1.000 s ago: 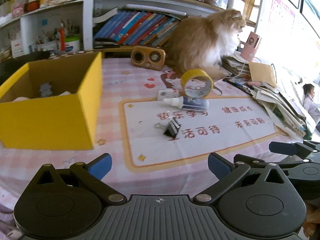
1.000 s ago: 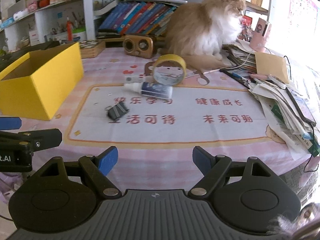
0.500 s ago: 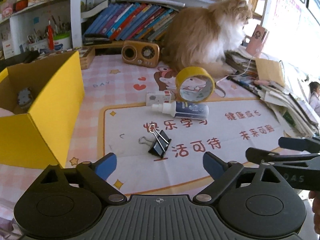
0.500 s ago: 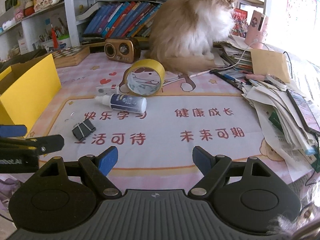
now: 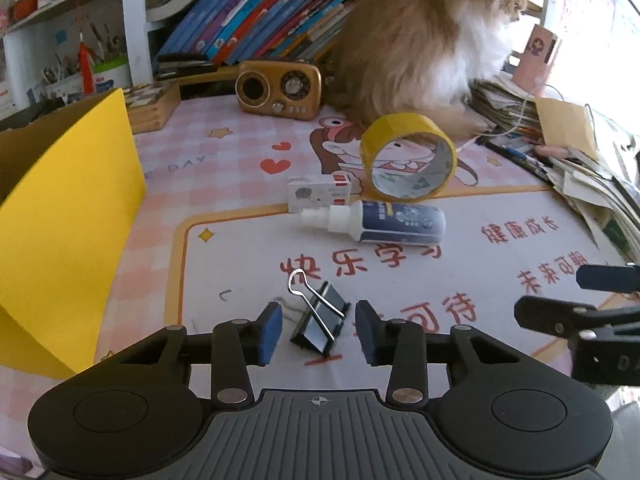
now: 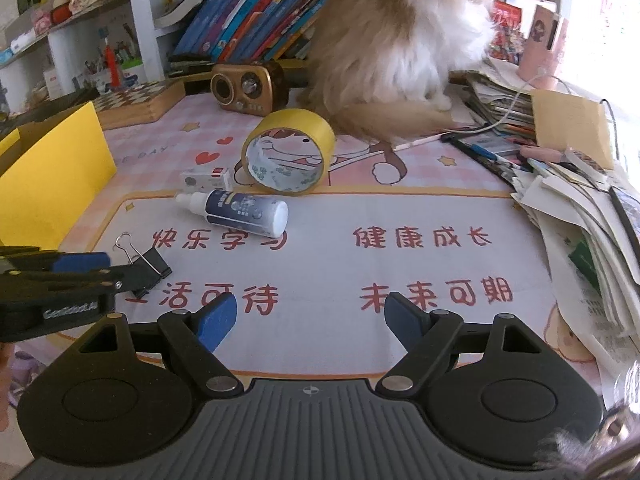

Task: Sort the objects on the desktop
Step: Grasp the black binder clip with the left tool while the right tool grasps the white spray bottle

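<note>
Item: clip [image 5: 320,318], on worktop [image 5: 248,152], between closing left fingers [image 5: 269,330], not yet pinched. Right gripper [image 6: 308,318]: spread, empty. Step: grasping. Next: lift to yellow box [image 5: 68,216], ten o'clock.

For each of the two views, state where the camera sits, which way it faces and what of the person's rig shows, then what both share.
Left wrist: on the left gripper, angled down over the desk mat; its jaws are closing around the black binder clip, pads not yet touching; the right gripper's fingers enter at right.
Right wrist: on the right gripper, open over bare mat; the left gripper enters at left.
Shared: binder clip, tape roll, white bottle, yellow box, cat.
</note>
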`<control>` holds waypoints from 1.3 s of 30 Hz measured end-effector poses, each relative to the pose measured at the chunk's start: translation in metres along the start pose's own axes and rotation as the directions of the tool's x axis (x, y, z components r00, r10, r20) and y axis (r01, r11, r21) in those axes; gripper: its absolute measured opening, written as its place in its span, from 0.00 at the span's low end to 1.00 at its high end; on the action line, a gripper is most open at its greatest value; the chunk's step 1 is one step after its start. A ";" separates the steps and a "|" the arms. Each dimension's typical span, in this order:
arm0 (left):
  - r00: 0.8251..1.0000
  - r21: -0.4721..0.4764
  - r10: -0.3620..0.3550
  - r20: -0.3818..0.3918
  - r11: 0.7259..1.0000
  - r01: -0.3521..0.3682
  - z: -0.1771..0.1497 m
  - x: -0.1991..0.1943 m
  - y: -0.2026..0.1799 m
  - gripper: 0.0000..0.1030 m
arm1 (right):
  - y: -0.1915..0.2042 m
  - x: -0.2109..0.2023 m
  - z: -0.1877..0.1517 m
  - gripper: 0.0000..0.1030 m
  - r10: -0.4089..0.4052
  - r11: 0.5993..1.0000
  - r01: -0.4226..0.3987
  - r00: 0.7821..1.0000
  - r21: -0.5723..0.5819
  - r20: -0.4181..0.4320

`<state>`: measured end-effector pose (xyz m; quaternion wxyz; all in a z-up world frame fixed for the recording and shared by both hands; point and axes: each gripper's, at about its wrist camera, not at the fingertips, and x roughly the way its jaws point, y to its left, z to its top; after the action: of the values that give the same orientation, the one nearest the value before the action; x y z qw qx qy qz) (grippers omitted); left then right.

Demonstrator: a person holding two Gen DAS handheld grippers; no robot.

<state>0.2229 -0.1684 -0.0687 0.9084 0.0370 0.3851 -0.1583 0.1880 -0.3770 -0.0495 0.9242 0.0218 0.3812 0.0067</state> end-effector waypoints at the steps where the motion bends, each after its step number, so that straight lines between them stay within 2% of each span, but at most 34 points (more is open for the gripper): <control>1: 1.000 -0.002 0.004 0.000 1.000 -0.004 0.001 0.002 0.000 0.36 | -0.001 0.002 0.001 0.78 0.007 1.000 -0.007 1.000 -0.004 -0.003; 4: 1.000 -0.013 0.009 -0.002 1.000 -0.009 0.006 0.009 0.002 0.29 | -0.002 0.008 0.005 0.78 0.022 1.000 -0.022 1.000 -0.011 -0.007; 6: 1.000 -0.015 0.006 -0.009 1.000 -0.006 0.008 0.013 0.003 0.20 | -0.003 0.011 0.007 0.78 0.028 1.000 -0.028 1.000 -0.013 -0.010; 8: 1.000 -0.027 -0.002 -0.011 1.000 0.002 0.009 0.015 0.005 0.18 | -0.004 0.015 0.010 0.78 0.032 0.999 -0.032 0.999 -0.012 -0.012; 9: 1.000 -0.034 -0.014 -0.010 0.999 0.013 0.010 0.015 0.006 0.12 | -0.005 0.016 0.011 0.78 0.033 0.999 -0.033 0.999 -0.011 -0.013; 12: 1.000 -0.033 -0.020 0.003 0.999 0.020 0.013 0.010 0.005 0.05 | -0.006 0.021 0.016 0.78 0.038 0.999 -0.038 0.999 -0.007 -0.012; 19: 0.999 -0.084 -0.009 0.034 0.996 0.012 0.023 -0.003 0.018 0.04 | 0.000 0.041 0.031 0.78 0.078 0.996 -0.079 0.997 -0.035 -0.014; 29: 0.995 -0.181 0.031 0.091 0.983 -0.014 0.027 -0.036 0.041 0.04 | 0.026 0.093 0.058 0.78 0.139 0.971 -0.138 0.990 -0.195 -0.012; 36: 0.994 -0.220 0.052 0.096 0.975 -0.030 0.025 -0.043 0.050 0.04 | 0.044 0.119 0.069 0.74 0.184 0.921 -0.184 0.982 -0.344 -0.033; 39: 0.993 -0.223 0.041 0.110 0.975 -0.015 0.025 -0.046 0.051 0.04 | 0.047 0.127 0.071 0.65 0.224 0.888 -0.238 0.971 -0.393 -0.083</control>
<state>0.2263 -0.1130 -0.0212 0.9295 -0.0682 0.3475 -0.1033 0.3285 -0.3285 -0.0864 0.8948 -0.1225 0.3827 0.1947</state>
